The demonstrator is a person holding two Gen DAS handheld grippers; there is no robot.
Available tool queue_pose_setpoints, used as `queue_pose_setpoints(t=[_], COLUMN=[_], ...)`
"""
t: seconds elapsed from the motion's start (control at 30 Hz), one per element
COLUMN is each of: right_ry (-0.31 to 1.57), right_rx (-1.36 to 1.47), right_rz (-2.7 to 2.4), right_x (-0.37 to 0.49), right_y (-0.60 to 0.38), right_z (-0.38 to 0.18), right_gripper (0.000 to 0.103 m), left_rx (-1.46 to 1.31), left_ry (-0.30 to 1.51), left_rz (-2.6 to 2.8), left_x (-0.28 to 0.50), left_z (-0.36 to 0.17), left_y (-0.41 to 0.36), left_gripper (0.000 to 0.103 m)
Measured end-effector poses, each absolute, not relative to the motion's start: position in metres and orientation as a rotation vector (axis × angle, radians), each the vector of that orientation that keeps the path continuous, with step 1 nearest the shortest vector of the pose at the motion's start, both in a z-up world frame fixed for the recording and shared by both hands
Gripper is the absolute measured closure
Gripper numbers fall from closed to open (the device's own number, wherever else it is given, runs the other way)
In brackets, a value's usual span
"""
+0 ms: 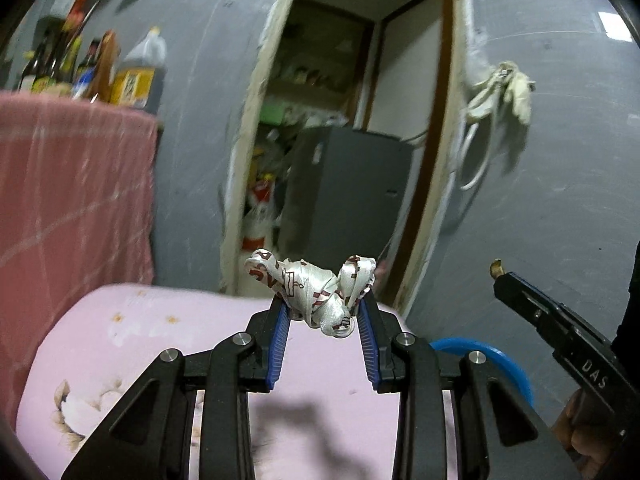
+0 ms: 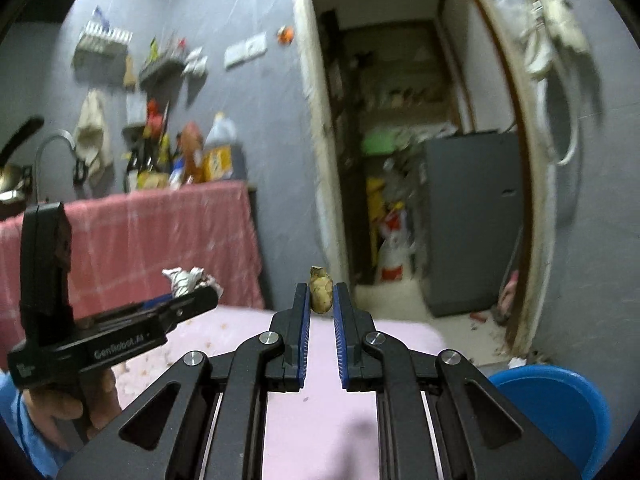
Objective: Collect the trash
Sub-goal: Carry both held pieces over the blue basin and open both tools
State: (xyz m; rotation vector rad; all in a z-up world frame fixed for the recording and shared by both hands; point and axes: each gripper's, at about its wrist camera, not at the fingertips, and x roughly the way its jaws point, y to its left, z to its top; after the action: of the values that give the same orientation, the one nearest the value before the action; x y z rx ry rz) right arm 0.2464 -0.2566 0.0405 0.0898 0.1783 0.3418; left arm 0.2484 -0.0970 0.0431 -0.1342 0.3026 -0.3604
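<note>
A pink flower-printed tablecloth (image 1: 120, 344) covers the table, small crumbs scattered on it.

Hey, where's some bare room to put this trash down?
The pink cloth below both grippers lies bare from their tips back to the red cloth. The shelf above that is packed with bottles; the doorway floor is cluttered beside the cabinet.

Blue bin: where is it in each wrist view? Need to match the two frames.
Left wrist view: the blue bin is a rim arc low right, behind the left gripper, which grips a crumpled wrapper.
Right wrist view: the bin fills the bottom right corner, on the floor beside the pink table.
Shared landmark: the grey cabinet in the doorway.
</note>
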Motion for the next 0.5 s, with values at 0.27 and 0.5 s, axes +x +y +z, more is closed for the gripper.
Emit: queue_pose_setpoints(t=[0.27,0.5], right_ry=[0.055,0.031], right_rx=[0.069,0.074], right_rz=[0.177,0.069], right_x=[0.211,0.196], right_y=[-0.301,-0.332], right_z=[0.055,0.042], right_gripper=[0.093,0.093], left_rx=[-0.084,-0.068], left_ry=[0.219,0.231], left_rz=[-0.438,-0.515], left_x=[0.232,0.229], left_z=[0.061,0.059], left_y=[-0.147,-0.195], left_gripper=[0.075,0.075])
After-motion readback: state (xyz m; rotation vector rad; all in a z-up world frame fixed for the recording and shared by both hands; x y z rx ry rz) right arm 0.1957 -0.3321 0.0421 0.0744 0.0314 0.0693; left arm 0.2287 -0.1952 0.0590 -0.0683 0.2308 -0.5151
